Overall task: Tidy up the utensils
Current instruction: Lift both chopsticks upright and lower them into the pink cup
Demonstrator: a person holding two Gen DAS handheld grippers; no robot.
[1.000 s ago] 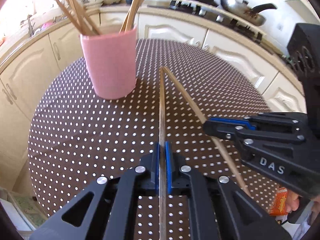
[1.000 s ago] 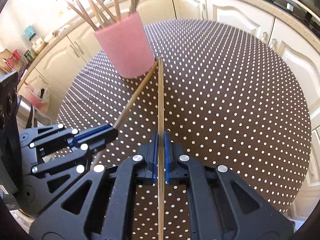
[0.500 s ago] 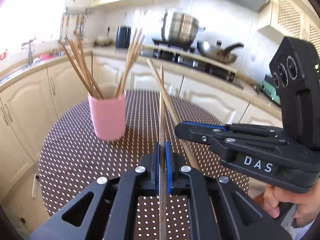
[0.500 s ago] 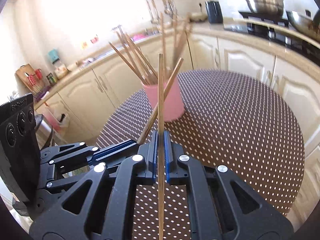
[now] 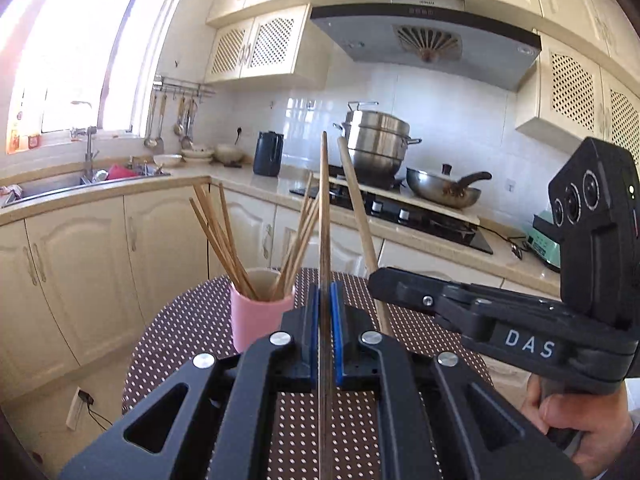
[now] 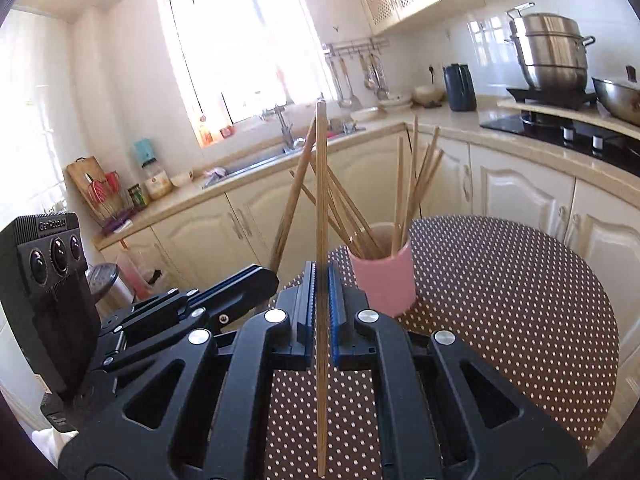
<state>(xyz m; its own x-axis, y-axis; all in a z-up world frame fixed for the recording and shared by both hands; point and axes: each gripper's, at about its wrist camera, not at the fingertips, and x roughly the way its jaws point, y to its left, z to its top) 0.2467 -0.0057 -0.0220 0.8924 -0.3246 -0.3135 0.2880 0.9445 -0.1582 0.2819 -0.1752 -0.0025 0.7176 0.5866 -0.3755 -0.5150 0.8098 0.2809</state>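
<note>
Both tongs, left [image 5: 325,312] and right [image 6: 320,292], are clamped on one wooden chopstick [image 5: 325,216] each, held above the dotted brown round surface [image 6: 520,300], near the pink cup of chopsticks [image 6: 384,280] by its far edge.

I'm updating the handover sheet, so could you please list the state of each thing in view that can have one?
Left claw: shut on a chopstick, raised off the table.
Right claw: shut on another chopstick, also raised.
Pink cup: upright on the dotted table, holding a bundle of chopsticks.
Steamer pot: lidded, on the stove.
Wok: on the stove, uncovered.
</note>
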